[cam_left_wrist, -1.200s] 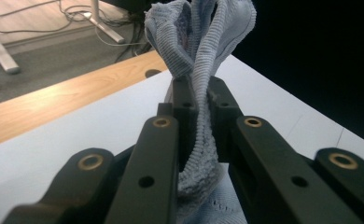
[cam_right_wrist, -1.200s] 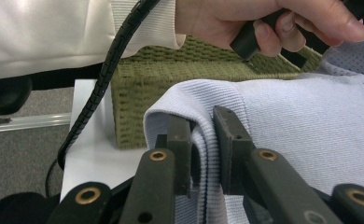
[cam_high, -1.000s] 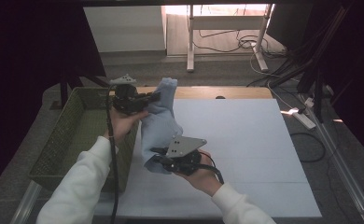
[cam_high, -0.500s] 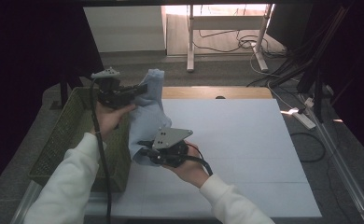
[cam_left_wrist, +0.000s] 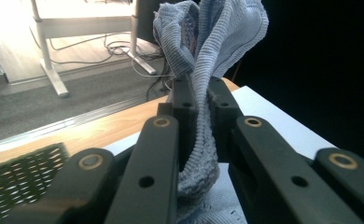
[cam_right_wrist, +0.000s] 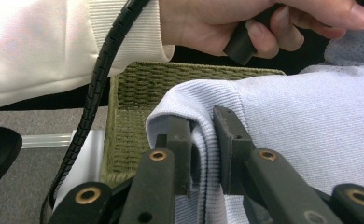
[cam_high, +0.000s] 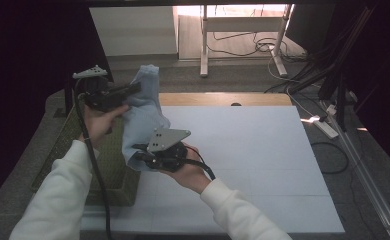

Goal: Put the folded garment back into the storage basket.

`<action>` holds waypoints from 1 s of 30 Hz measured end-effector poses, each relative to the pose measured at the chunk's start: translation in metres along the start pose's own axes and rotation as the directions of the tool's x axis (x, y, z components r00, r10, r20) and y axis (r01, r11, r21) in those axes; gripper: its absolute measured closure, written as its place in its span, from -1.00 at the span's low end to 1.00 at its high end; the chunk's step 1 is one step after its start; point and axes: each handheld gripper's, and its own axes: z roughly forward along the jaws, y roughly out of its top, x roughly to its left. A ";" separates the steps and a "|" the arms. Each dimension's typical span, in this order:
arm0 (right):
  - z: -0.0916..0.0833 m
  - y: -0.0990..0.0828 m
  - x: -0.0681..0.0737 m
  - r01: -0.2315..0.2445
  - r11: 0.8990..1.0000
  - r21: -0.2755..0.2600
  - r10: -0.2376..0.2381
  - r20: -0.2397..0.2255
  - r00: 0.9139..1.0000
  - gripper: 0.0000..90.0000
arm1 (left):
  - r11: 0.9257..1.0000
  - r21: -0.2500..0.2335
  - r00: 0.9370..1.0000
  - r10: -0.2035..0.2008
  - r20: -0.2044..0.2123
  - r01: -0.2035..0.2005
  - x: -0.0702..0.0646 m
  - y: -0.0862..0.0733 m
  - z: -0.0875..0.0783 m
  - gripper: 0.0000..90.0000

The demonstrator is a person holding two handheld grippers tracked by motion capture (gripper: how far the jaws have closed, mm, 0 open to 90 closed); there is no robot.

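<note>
**Blue cloth held up between two tongs at the counter's left edge**

The white counter takes up most of the high view, bare across its middle and right, with a strip of wood along its far edge. At its nine o'clock side stands a green woven basket, its rim just beside the counter's left border.

A pale blue ribbed cloth hangs in the air over the line where basket and counter meet, stretched from eleven o'clock down toward seven o'clock. It touches neither surface as far as the high view lets one judge, though its lowest fold is partly hidden behind the right hand.

The left tongs are clenched on the upper end of the cloth; in the left gripper view the fabric is pinched between the two black jaws and bunches above them. The right tongs grasp the lower edge, where the right gripper view shows a folded hem caught between the jaws, with the basket wall just behind and the left hand above.
</note>
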 end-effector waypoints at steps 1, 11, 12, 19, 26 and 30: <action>0.003 0.001 0.000 -0.002 1.000 -0.001 0.002 -0.001 1.000 0.72 | 1.000 -0.003 1.000 0.000 -0.005 0.000 0.002 0.000 -0.003 0.86; 0.034 0.020 0.000 0.014 1.000 -0.017 -0.014 -0.035 0.999 0.72 | 0.999 -0.032 0.998 -0.012 -0.060 0.010 0.022 0.004 -0.037 0.86; 0.037 0.022 0.000 0.016 1.000 -0.016 -0.016 -0.044 0.999 0.72 | 0.999 -0.036 0.998 -0.013 -0.065 0.011 0.025 0.004 -0.040 0.86; 0.061 0.031 0.000 0.023 1.000 -0.008 -0.023 -0.067 0.997 0.72 | 0.999 -0.041 0.995 -0.038 -0.095 0.034 0.042 -0.002 -0.055 0.86; 0.094 0.027 0.001 0.010 0.999 0.040 -0.006 -0.105 0.994 0.72 | 0.996 -0.013 0.989 -0.086 -0.119 0.085 0.067 -0.023 -0.057 0.86; 0.113 0.022 0.002 0.003 0.998 0.068 0.005 -0.121 0.993 0.72 | 0.994 0.008 0.986 -0.109 -0.128 0.111 0.080 -0.035 -0.055 0.86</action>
